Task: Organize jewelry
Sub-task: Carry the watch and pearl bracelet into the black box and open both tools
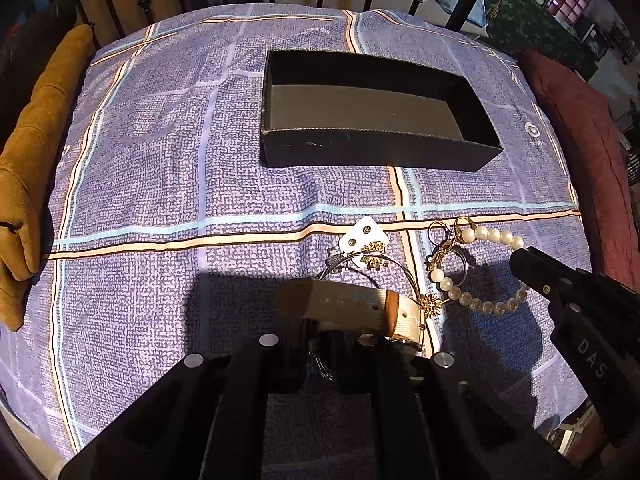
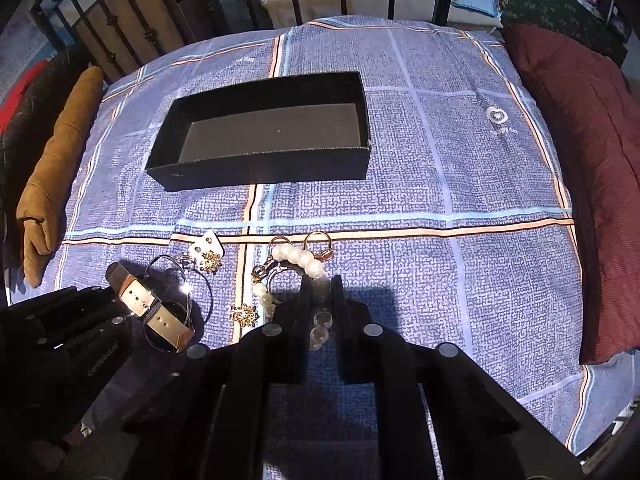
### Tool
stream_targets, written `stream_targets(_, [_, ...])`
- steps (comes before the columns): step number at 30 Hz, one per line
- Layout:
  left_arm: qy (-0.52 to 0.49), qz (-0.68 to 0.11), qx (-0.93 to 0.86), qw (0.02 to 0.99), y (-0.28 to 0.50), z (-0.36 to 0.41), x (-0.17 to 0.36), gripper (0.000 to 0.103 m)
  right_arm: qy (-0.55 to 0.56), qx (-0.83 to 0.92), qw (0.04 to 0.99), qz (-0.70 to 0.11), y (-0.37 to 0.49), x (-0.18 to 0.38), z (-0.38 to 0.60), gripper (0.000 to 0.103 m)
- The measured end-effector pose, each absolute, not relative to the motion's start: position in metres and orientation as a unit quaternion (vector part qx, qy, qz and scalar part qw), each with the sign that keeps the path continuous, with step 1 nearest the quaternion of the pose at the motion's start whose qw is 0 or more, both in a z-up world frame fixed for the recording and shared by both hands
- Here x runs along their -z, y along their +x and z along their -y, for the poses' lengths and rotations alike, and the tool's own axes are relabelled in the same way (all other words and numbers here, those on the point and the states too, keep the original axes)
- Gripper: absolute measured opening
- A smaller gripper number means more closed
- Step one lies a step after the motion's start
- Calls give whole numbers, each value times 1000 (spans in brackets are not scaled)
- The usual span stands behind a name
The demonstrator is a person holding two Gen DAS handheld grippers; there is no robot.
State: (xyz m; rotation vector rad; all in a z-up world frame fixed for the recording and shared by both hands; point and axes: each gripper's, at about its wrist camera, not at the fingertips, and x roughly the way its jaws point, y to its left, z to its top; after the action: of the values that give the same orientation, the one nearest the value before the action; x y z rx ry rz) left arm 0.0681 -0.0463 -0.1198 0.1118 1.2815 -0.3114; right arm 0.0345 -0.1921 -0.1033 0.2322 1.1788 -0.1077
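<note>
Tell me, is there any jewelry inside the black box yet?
No. In the right wrist view the black box shows only its bare dark floor, and the pearl bracelet and watch lie outside it on the cloth.

cloth [image 2: 460,200]: woven fabric, rough grain, matt
box [image 2: 256,168]: black cardboard, matt, with a dull grey floor
pearl bracelet [image 1: 486,306]: smooth glossy beads
watch strap [image 1: 352,308]: beige, looks like leather, matt
bangle [image 2: 200,284]: thin shiny metal wire
left claw [image 1: 338,350]: black matt plastic with round metal screw heads
</note>
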Motion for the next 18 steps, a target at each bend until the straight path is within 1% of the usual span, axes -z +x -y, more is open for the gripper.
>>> stream_targets(9, [50,-583,141,799,75,45,98,8,108,40,835,-538,39,80,189,10])
stream_targets(18, [48,-562,143,813,92,56,70,8,99,29,855,-508,51,45,187,10])
